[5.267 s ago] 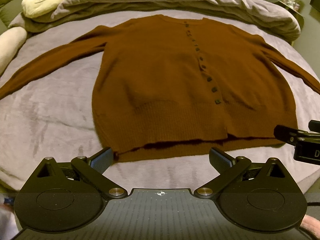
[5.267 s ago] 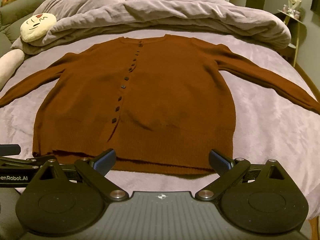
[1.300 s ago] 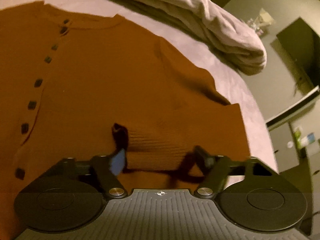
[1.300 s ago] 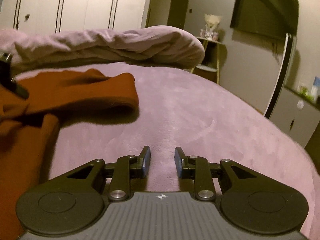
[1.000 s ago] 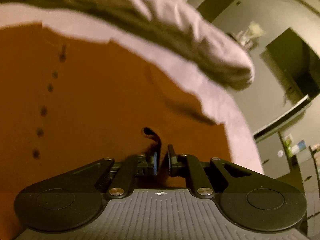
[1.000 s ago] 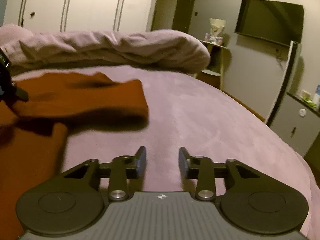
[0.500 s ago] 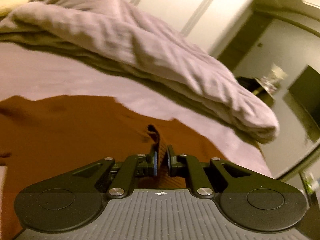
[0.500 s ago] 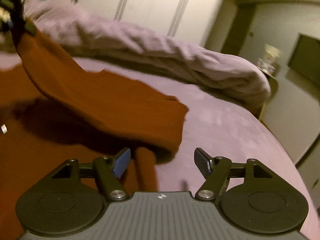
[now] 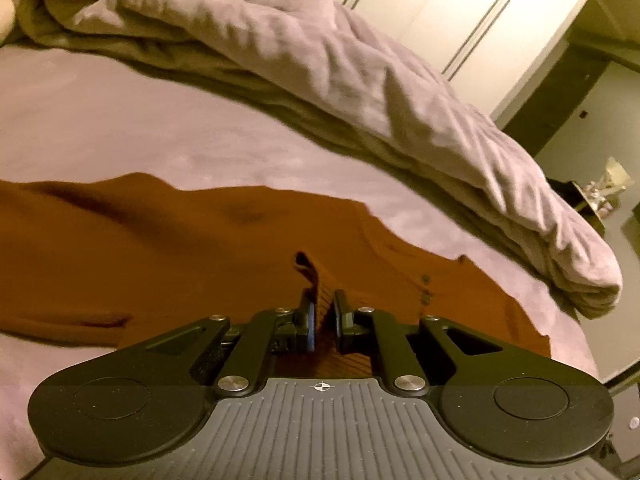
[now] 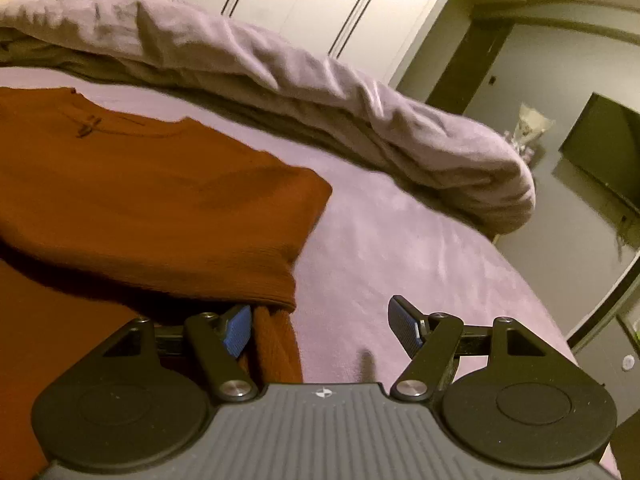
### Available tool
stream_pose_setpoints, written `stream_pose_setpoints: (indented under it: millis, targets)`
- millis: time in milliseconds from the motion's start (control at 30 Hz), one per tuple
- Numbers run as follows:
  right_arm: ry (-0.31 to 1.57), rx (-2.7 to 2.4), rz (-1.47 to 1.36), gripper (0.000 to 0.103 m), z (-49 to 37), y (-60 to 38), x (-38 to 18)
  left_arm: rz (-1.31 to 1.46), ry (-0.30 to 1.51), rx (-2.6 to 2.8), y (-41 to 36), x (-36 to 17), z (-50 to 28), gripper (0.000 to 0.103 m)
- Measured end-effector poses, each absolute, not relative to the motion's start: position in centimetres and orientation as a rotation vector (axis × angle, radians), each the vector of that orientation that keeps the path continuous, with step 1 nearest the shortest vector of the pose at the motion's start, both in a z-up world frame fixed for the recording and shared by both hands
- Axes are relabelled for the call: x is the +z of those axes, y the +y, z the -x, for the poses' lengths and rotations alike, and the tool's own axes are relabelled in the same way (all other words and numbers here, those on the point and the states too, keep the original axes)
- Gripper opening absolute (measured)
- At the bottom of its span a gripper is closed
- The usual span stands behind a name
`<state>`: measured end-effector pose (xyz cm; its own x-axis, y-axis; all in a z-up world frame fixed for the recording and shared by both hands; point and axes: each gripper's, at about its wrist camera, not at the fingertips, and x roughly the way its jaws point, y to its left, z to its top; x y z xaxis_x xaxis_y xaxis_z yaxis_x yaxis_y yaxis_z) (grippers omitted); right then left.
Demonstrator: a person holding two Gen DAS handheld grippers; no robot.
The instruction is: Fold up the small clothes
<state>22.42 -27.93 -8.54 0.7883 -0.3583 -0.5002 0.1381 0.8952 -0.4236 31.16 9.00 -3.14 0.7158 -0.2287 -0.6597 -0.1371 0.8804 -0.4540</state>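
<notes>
**Left tool pinching the cardigan, right tool gaping beside it**

The left tool (image 9: 322,320) is clamping down on a ribbed edge of the brown cardigan (image 9: 180,256); its fingers (image 9: 308,326) are standing nearly together with only the knit between them, and a fold of the fabric is sticking up just past the tips toward 12 o'clock. The rest of the cardigan is spreading flat over the bed (image 9: 120,128), running from the tool out toward 9 o'clock, with a few buttons (image 9: 425,288) showing at about 2 o'clock of the tips.

The right tool (image 10: 322,330) is standing wide apart and gripping nothing. Its left finger (image 10: 237,330) is lying against a ribbed band of the cardigan (image 10: 140,200), under a folded-over layer; its right finger is hovering over bare bed (image 10: 420,256). In this view the cardigan is filling the area from 9 to 12 o'clock.

A rumpled duvet (image 9: 360,80) is lying across the far side of the bed, and a wardrobe (image 10: 320,0) is standing behind it.
</notes>
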Motion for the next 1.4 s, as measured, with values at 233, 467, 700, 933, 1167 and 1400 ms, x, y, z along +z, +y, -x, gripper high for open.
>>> stream_pose_setpoints:
  millis: [233, 467, 700, 933, 1167, 1400]
  targets:
    - [0.586, -0.219, 0.406, 0.077, -22.8, -27.2, -8.1, 0.491, 0.711, 0.006, 11.2, -3.1, -31.7, 0.011]
    - [0.627, -0.208, 0.441, 0.082, -23.7, -27.1, -9.2, 0.434, 0.834, 0.032, 11.7, -6.6, -32.3, 0.019]
    - [0.579, -0.157, 0.504, 0.081, -23.9, -25.7, -9.0, 0.43, 0.829, -0.016, 10.9, -7.3, -32.0, 0.015]
    - [0.595, -0.228, 0.522, 0.058, -25.5, -26.1, -9.0, 0.353, 0.747, -0.064, 9.4, -5.3, -32.4, 0.01]
    - [0.633, -0.365, 0.524, 0.074, -26.2, -28.1, -10.0, 0.291, 0.882, 0.037, 9.1, -8.2, -33.6, 0.01]
    - [0.62, -0.257, 0.542, 0.08, -23.5, -27.8, -7.1, 0.425, 0.876, -0.078, 10.9, -7.7, -31.7, 0.049]
